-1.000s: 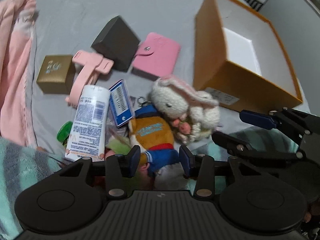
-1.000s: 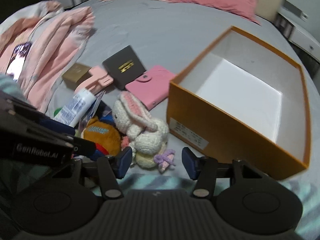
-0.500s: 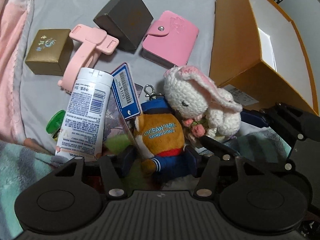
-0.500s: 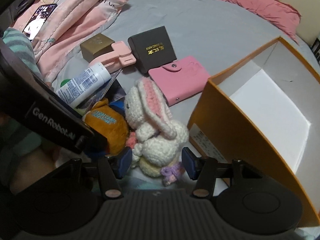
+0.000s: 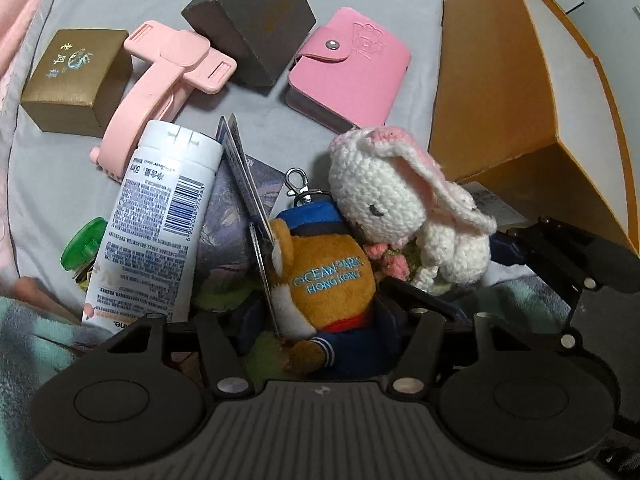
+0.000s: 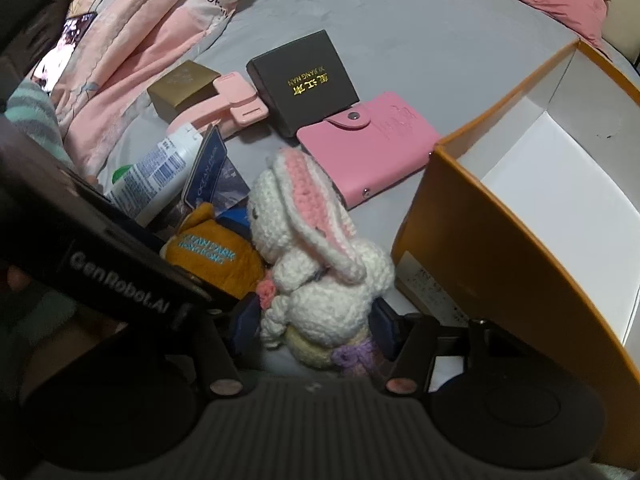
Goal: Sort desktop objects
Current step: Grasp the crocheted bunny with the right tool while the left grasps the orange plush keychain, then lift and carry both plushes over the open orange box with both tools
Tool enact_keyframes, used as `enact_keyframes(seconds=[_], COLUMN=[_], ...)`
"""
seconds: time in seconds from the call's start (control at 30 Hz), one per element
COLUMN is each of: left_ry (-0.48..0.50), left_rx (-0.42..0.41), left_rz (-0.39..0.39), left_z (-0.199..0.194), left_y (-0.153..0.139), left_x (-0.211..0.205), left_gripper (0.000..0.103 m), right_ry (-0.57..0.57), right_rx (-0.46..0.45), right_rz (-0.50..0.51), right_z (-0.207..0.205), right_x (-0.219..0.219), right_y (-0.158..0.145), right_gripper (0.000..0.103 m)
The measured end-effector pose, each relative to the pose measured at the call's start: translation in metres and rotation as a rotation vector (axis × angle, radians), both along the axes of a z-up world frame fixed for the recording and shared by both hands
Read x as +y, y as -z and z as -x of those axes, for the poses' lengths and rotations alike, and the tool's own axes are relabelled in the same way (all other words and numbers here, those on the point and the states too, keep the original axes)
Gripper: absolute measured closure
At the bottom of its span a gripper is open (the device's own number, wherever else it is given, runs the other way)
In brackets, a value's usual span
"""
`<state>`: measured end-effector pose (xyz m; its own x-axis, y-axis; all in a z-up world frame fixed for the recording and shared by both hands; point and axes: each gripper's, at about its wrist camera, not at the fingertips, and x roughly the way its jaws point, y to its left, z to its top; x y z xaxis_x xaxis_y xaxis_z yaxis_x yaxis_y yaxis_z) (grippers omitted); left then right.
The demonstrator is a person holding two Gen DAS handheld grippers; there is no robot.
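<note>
An orange plush keychain in blue clothes lies between the fingers of my left gripper, which is open around it. It also shows in the right wrist view. A white crochet rabbit with pink ears sits between the fingers of my right gripper, which is open around its body. The rabbit also shows in the left wrist view. An open orange box with a white inside stands just right of the rabbit.
On the grey bedsheet lie a white tube, a blue tag, a pink clip, a gold box, a dark box and a pink card wallet. Pink bedding lies at the left.
Both grippers have moved forward and down. The plush keychain now sits between my left fingers and the rabbit between my right fingers. The objects have not shifted.
</note>
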<state>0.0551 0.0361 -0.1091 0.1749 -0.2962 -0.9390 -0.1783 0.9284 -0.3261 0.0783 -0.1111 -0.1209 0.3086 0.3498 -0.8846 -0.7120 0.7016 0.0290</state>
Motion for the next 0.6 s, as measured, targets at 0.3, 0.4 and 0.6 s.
enact_keyframes(seconds=[0.3, 0.4, 0.6], left_ry=[-0.011, 0.006, 0.068], left_rx=[-0.119, -0.158, -0.225], left_rz=[-0.041, -0.051, -0.059], left_z=[0.018, 0.022, 0.031], left_y=[-0.038, -0.055, -0.091], left_x=[-0.001, -0.002, -0.007], left_gripper=[0.044, 0.047, 0.049], right_ry=[0.057, 0.1, 0.172], right_rx=[-0.049, -0.055, -0.041], right_rz=[-0.024, -0.06, -0.132], right_z=[0.016, 0.021, 0.031], right_x=[-0.017, -0.029, -0.049], right_y=[-0.026, -0.043, -0.07], right_gripper=[0.061, 0.064, 0.067])
